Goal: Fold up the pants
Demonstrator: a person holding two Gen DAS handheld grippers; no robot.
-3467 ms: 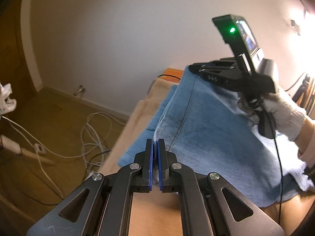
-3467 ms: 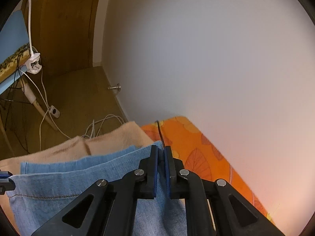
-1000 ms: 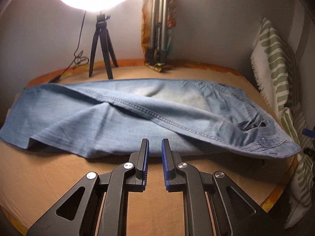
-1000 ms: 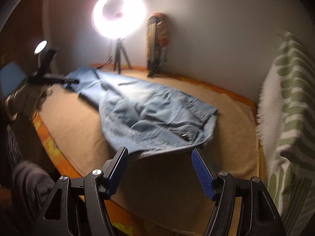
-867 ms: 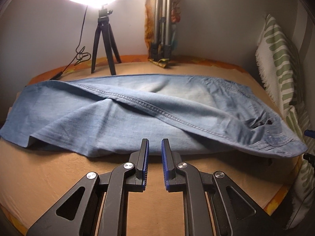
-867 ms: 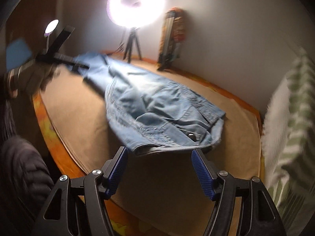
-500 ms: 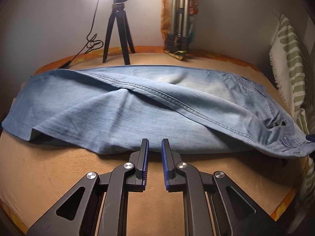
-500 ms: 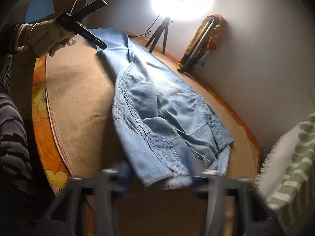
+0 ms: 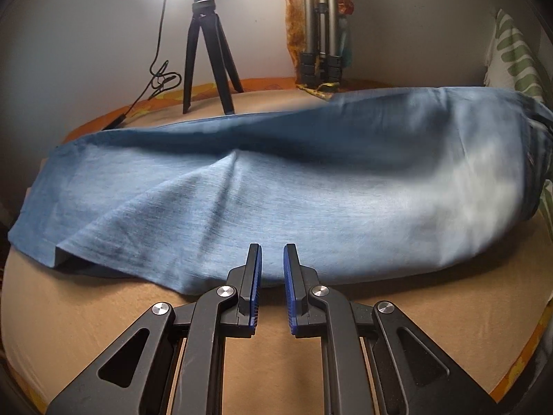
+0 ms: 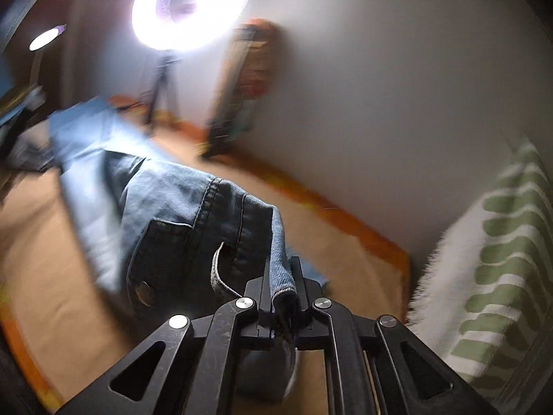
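Observation:
Light blue denim pants [image 9: 311,190] lie lengthwise across a tan blanket [image 9: 103,311], legs to the left, waist to the right. My left gripper [image 9: 272,259] hovers at the near edge of the pants with its jaws slightly apart and nothing between them. In the right wrist view my right gripper [image 10: 281,276] is shut on the waistband [image 10: 278,263] and holds the waist end lifted; a back pocket [image 10: 166,259] and a metal button [image 10: 141,290] show. The image is motion-blurred.
A ring light [image 10: 190,3] on a black tripod [image 9: 207,52] stands at the back. A folded tripod [image 9: 321,34] leans on the wall. A green-striped white towel [image 10: 501,259] lies at the right. Orange patterned sheet [image 9: 155,100] edges the blanket.
My right gripper has closed on the waistband and lifted the waist end up and over. The left gripper has moved closer to the pants' near edge, jaws still slightly apart.

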